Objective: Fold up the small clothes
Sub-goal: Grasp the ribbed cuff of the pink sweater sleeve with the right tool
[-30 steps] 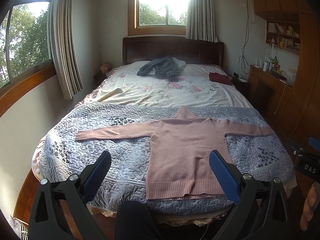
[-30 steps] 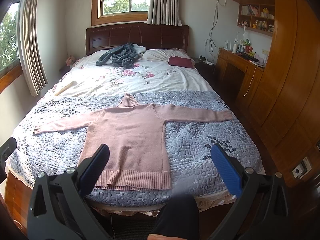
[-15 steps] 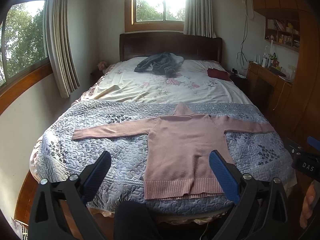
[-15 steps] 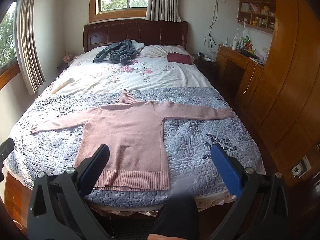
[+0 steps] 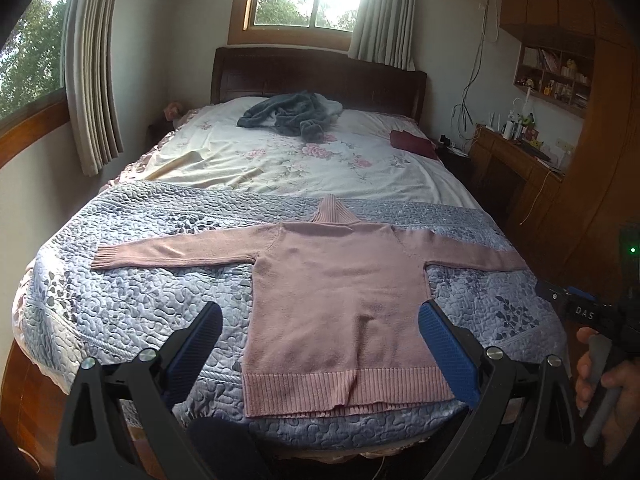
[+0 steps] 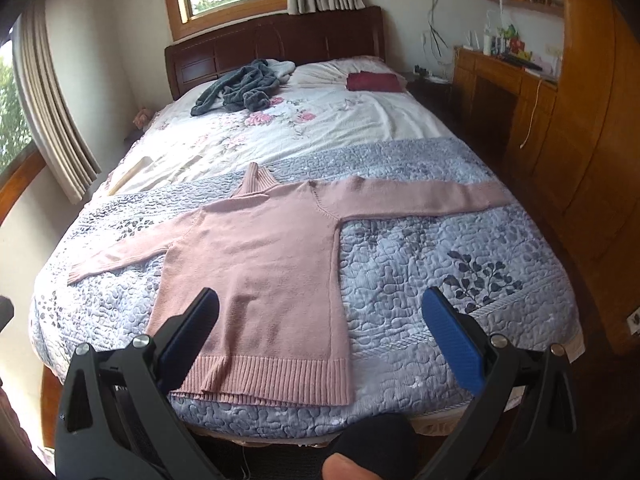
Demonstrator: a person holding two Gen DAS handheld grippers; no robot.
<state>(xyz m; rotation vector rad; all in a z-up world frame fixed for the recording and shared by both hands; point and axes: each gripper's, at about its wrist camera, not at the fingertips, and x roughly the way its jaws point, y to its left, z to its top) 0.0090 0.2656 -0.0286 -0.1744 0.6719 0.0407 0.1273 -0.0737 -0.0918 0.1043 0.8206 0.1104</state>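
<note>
From the left wrist camera, my left gripper (image 5: 320,336) hangs released, its blue pads spread wide and holding nothing, above the near end of the bed. The pink sweater (image 5: 340,300) lies flat on the grey-blue quilt (image 5: 132,300), collar toward the far side, both sleeves stretched straight out left and right. Its ribbed hem sits just short of the near edge of the mattress, and a small crease lifts the hem near its middle. The left cuff ends well inside the quilt's left edge, so there is bare quilt around it; the right cuff reaches almost to the right edge. Farther off, a crumpled grey garment (image 5: 288,114) and a dark red folded item (image 5: 412,142) lie on the floral sheet (image 5: 280,164), well apart from the sweater. At the right border I see a hand (image 5: 600,376) on a handle, cut off by the frame. From the right wrist camera, my right gripper (image 6: 320,320) is likewise released and empty, its left pad over the sweater's (image 6: 256,264) lower body, its right pad over open quilt (image 6: 440,248). The wooden cabinets (image 6: 580,140) stand close along the bed's right side, leaving a narrow floor strip. A dark shape at the bottom centre I cannot identify.
</note>
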